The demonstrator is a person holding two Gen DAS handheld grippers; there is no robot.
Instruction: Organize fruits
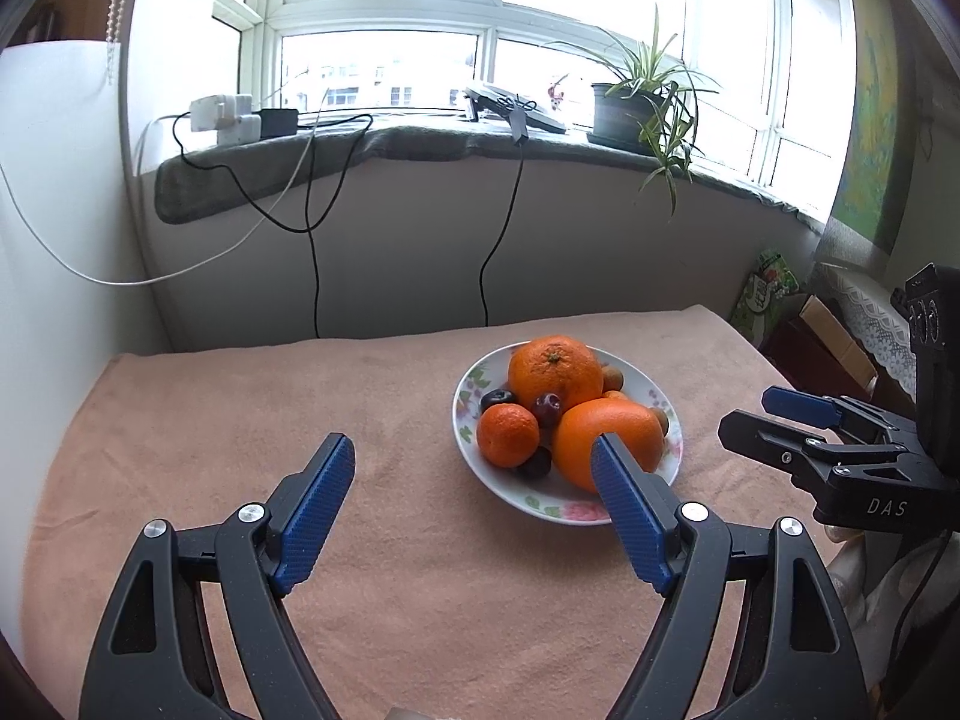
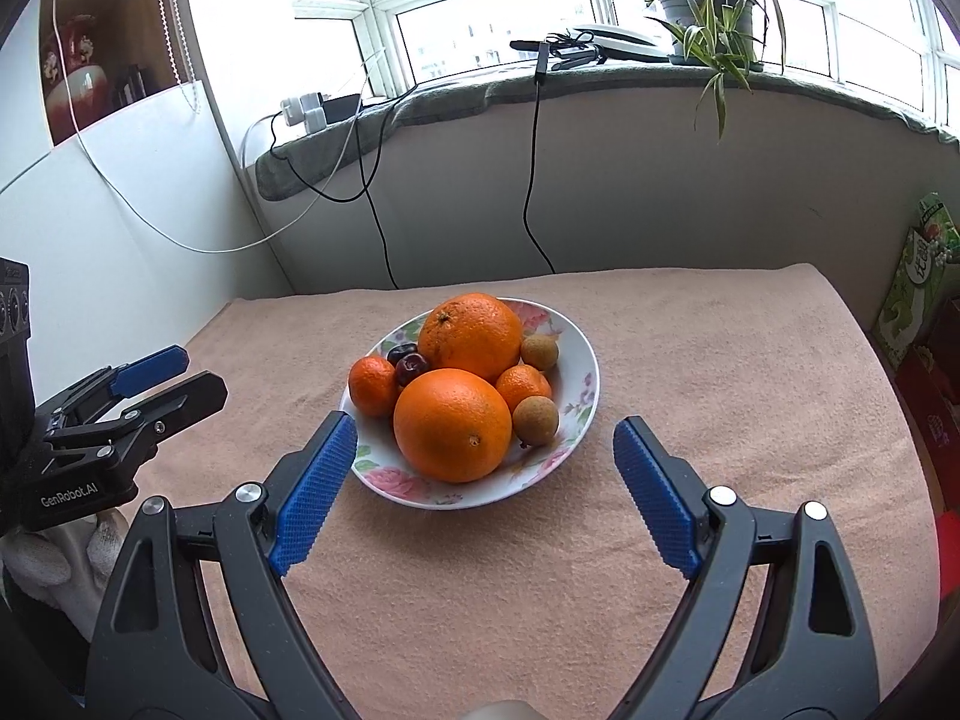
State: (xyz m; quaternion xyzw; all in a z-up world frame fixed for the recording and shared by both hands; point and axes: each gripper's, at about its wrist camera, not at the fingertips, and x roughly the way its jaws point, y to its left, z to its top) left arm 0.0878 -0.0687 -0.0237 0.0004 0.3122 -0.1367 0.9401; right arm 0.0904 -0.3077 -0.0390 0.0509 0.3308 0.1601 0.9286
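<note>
A flowered white plate [image 1: 474, 381] [image 2: 579, 360] stands on a pink cloth and holds two big oranges [image 2: 453, 423] [image 1: 555, 372], small mandarins [image 1: 507, 435] [image 2: 372, 384], dark cherries [image 2: 411, 365] [image 1: 546, 408] and brown longans [image 2: 536, 419]. My left gripper [image 1: 474, 459] hovers over the cloth just left of the plate, open with nothing between its blue pads. My right gripper [image 2: 486, 441] is open too, and the plate's near rim lies between its fingers in that view. Each gripper also shows at the edge of the other view: the right gripper [image 1: 774, 414], the left gripper [image 2: 192, 372].
The pink cloth [image 1: 240, 420] covers the table up to a wall under a window sill [image 1: 420, 141] with chargers, hanging cables and a potted plant [image 1: 636, 108]. Green cartons [image 2: 918, 282] and boxes stand at the table's right side.
</note>
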